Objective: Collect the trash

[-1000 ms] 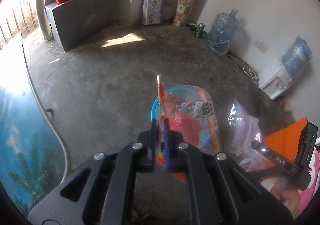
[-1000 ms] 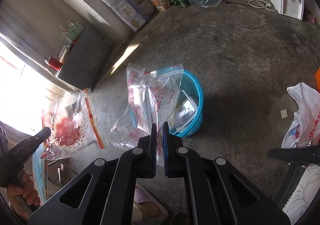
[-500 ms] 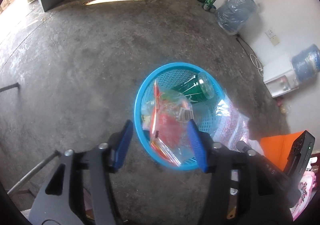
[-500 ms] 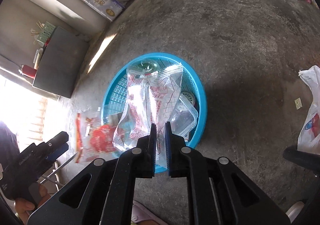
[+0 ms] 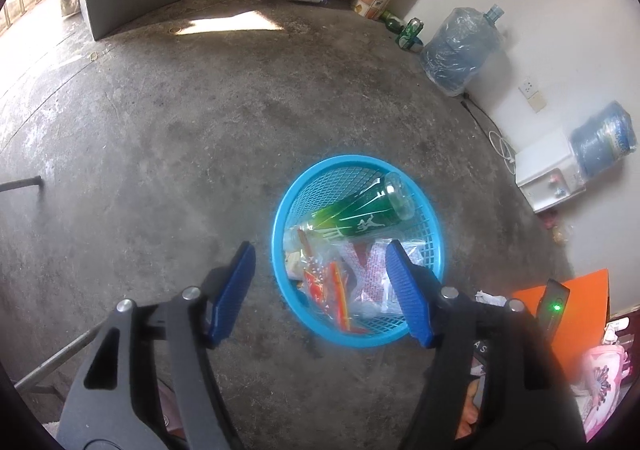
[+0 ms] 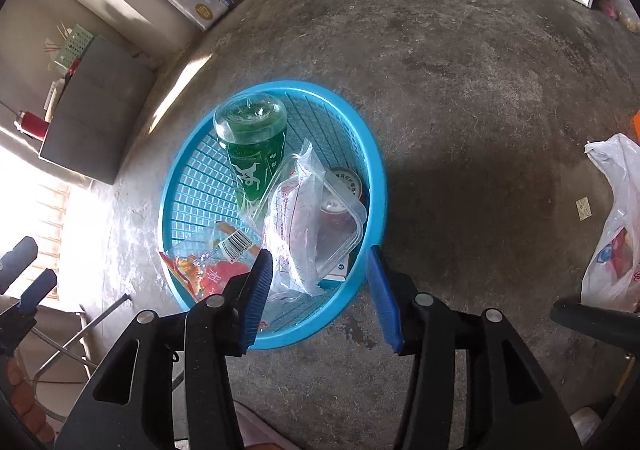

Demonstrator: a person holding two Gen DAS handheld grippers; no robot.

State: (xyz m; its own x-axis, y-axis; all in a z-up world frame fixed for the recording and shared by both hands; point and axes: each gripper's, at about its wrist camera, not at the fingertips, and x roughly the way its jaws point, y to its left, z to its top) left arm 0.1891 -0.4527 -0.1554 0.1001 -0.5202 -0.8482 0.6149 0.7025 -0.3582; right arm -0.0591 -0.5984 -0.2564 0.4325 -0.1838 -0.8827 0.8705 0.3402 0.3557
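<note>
A: Where is the trash?

B: In the blue basket (image 6: 376, 185) on the concrete floor (image 5: 160, 153). The clear red-printed bag (image 6: 298, 217) lies inside it, draped over a clear plastic box (image 6: 348, 226), its long axis running from the near rim up toward the basket's middle. The red-and-orange snack bag (image 6: 208, 270) sits at the near-left rim, barcode up; from the left wrist view it (image 5: 332, 286) points along the near side of the basket (image 5: 280, 217).

A: And the bottle?

B: 1 green bottle (image 6: 252, 153) lies tilted in the basket, its base toward the far rim, its length running back toward the near side. In the left wrist view it (image 5: 360, 217) lies on a diagonal, base up and to the right.

A: The grippers?

B: The left gripper (image 5: 320, 290) has its jaws well apart, having just been opening, with nothing pressed between them. The right gripper (image 6: 320, 290) has also just been opening; its jaws stand apart above the near rim, the clear bag's lower end showing between them but not pinched.

A: Anything nearby?

B: A white plastic bag (image 6: 612, 226) lies on the floor to the right, well apart from the basket.
</note>
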